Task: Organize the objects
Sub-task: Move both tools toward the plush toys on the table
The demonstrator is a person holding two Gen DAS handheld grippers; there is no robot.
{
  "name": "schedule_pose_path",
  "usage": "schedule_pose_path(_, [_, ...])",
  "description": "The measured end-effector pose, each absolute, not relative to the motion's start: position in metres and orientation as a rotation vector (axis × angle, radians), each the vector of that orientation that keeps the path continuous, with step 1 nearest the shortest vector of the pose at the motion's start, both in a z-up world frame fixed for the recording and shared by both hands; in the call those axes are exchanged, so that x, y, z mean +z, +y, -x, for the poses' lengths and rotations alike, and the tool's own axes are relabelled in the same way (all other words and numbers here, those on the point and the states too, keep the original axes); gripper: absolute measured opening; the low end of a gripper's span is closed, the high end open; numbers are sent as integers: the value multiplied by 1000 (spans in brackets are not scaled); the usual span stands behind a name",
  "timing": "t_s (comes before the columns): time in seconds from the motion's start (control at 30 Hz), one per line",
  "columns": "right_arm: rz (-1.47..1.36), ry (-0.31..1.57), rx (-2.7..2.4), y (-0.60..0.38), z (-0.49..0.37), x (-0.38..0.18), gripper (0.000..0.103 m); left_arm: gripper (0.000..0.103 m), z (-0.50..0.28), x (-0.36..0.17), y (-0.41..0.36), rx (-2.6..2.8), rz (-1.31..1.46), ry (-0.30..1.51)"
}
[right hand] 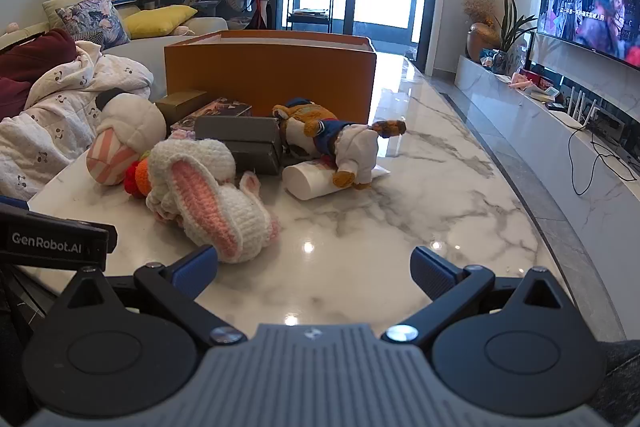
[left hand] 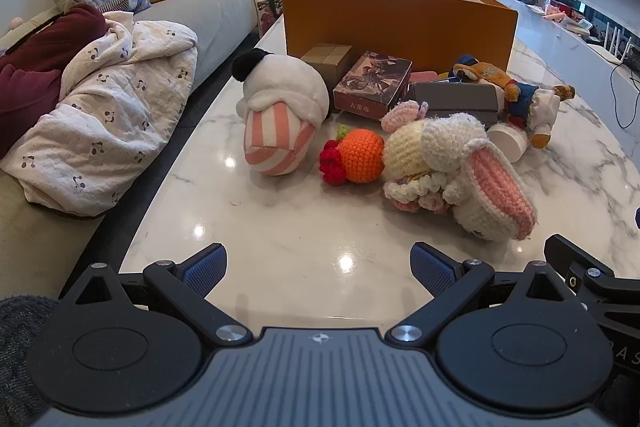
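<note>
A marble table (left hand: 280, 247) in a living room holds jumbled toys and small boxes before an orange box (left hand: 400, 23). Both the left gripper (left hand: 318, 269) and the right gripper (right hand: 316, 269) hover wide and empty — nothing picked yet. Likely next: close on the nearest crocheted bunny (right hand: 208, 195) — soft, so grip its body.

Toys (left hand: 460, 171), boxes (left hand: 372, 83) (jumbled) before orange box (left hand: 400, 23)

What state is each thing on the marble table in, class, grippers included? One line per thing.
Orange box: upright, open-topped.
Crochet bunny: lying on its side.
Striped plush: tipped over.
Dressed plush: lying across the white tube.
White tube: on its side.
Left gripper: open, empty.
Right gripper: open, empty.
</note>
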State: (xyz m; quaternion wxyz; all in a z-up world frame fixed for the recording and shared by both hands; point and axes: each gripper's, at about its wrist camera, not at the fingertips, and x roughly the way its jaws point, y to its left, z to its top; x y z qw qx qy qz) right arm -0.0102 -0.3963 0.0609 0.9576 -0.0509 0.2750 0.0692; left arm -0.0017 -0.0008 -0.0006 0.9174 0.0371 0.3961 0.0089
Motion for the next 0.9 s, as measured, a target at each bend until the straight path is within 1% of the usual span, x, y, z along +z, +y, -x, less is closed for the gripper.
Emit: schedule_pose_path(0.9, [108, 567, 155, -396, 9, 62, 102, 103, 0, -3, -2, 13, -74, 825])
